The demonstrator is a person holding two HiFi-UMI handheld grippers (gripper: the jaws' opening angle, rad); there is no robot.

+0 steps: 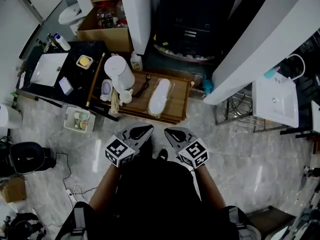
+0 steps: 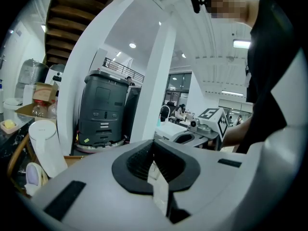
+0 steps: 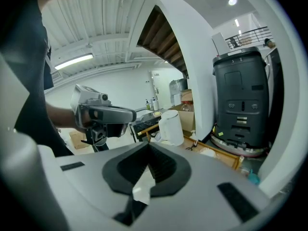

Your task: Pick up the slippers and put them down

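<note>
A pair of white slippers (image 1: 160, 96) lies on a low wooden tray (image 1: 181, 104) on the floor, ahead of me in the head view. Both grippers hover side by side above the marble floor, short of the tray's near edge and apart from the slippers. My left gripper (image 1: 146, 130) is shut with nothing in it, and its jaws meet in its own view (image 2: 154, 150). My right gripper (image 1: 170, 132) is shut and empty too (image 3: 148, 153). Each gripper shows in the other's view, the right one (image 2: 202, 126) and the left one (image 3: 103, 114).
A white kettle (image 1: 119, 73) and a small lavender item (image 1: 106, 88) stand on the tray's left end. Behind the tray are a white pillar (image 1: 135, 14) and a dark grey machine (image 1: 195, 19). A black counter with a sink (image 1: 47, 69) and a white basket (image 1: 79, 119) are at the left, a wire rack (image 1: 240, 109) at the right.
</note>
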